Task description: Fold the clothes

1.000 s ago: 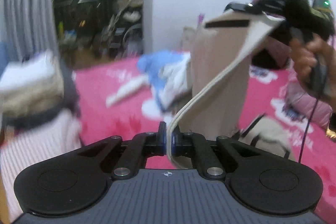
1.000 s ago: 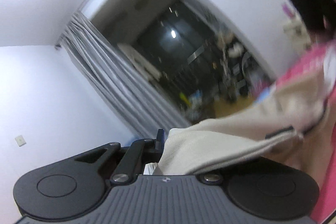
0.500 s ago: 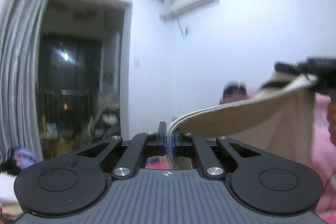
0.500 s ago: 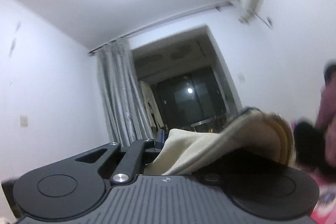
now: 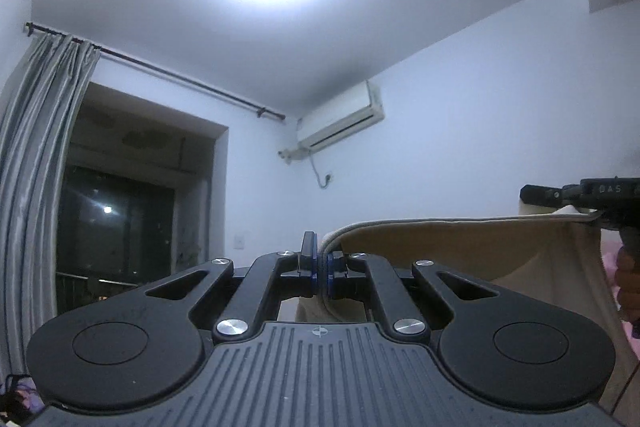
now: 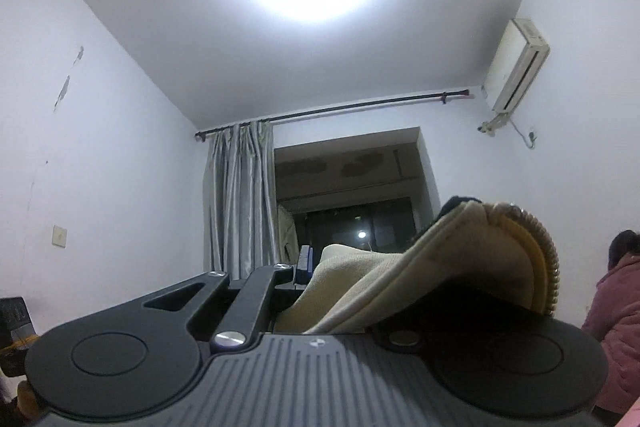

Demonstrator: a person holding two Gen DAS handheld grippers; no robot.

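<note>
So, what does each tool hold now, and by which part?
Both hold one beige garment by its piped edge: the left tool at one end, the right tool at the other.

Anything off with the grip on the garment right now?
Mostly fine: the left gripper pinches the beige garment cleanly at its edge. On the right gripper the cloth is bunched over the right finger, hiding it from the camera. The wall shows peeling patches.

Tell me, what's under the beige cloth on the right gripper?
The beige cloth drapes over the right gripper, hiding its right finger. Only the left finger shows.
</note>
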